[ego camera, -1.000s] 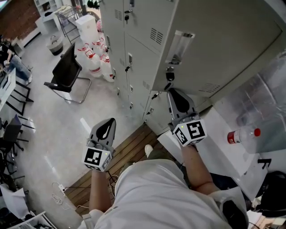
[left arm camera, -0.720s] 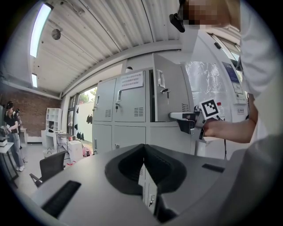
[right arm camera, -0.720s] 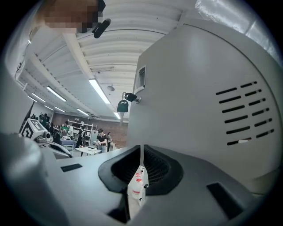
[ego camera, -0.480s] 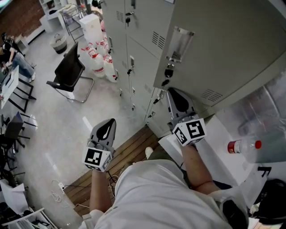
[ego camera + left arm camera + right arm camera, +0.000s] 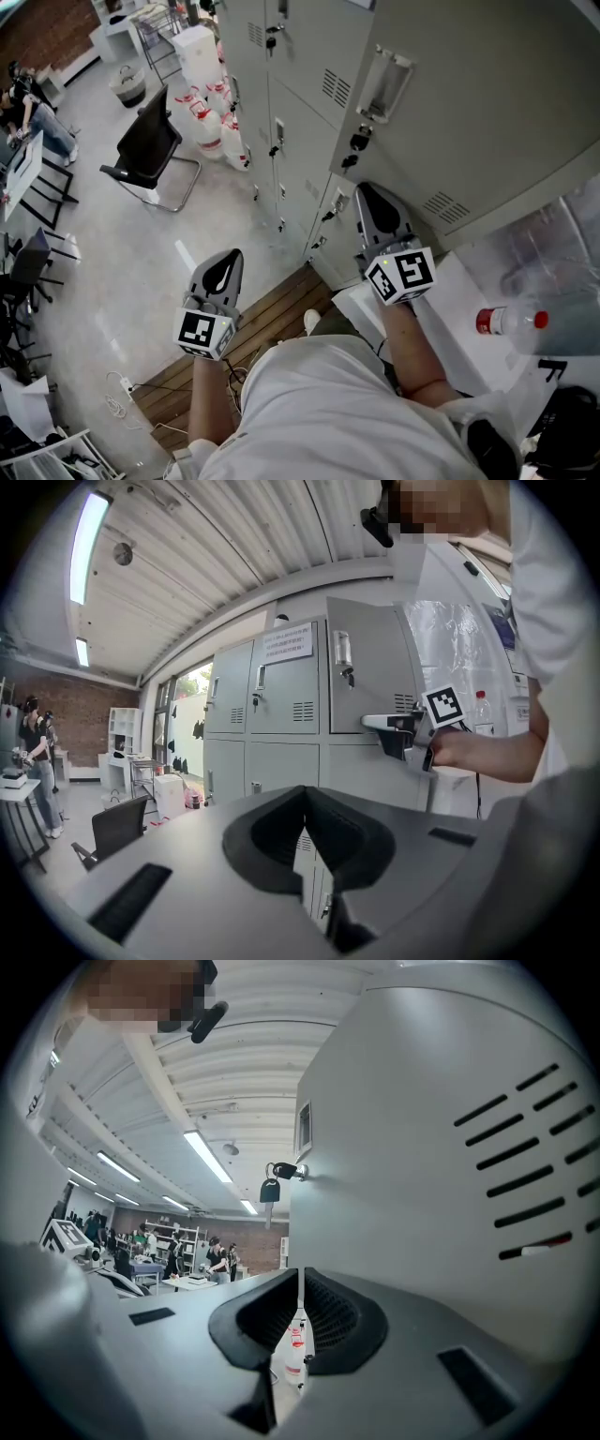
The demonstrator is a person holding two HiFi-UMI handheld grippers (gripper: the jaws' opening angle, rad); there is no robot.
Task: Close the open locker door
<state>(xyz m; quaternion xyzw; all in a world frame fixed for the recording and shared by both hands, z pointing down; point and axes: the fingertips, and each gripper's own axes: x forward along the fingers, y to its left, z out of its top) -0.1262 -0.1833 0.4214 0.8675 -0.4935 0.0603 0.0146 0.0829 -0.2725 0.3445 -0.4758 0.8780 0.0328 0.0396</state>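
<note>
The open grey locker door (image 5: 469, 103) fills the upper right of the head view, with its label holder (image 5: 387, 80) and its key lock (image 5: 356, 142) near the free edge. My right gripper (image 5: 373, 199) is shut, and its tip rests against the door's lower part below the lock. In the right gripper view the door's (image 5: 441, 1129) vented face runs along the right of the shut jaws, with the key (image 5: 270, 1188) hanging at its edge. My left gripper (image 5: 225, 270) is shut and empty, low over the floor, apart from the lockers (image 5: 281, 84).
A bank of closed lockers (image 5: 272, 710) stands left of the open door. A black chair (image 5: 141, 150) and several white jugs (image 5: 211, 117) stand by it on the floor. A bottle (image 5: 511, 321) lies on a white surface (image 5: 450, 309) at right. Wooden boards (image 5: 267, 328) lie underfoot.
The locker door has swung a little further away, toward the locker bank, and my right gripper has stayed against it. The left gripper has held its place.
</note>
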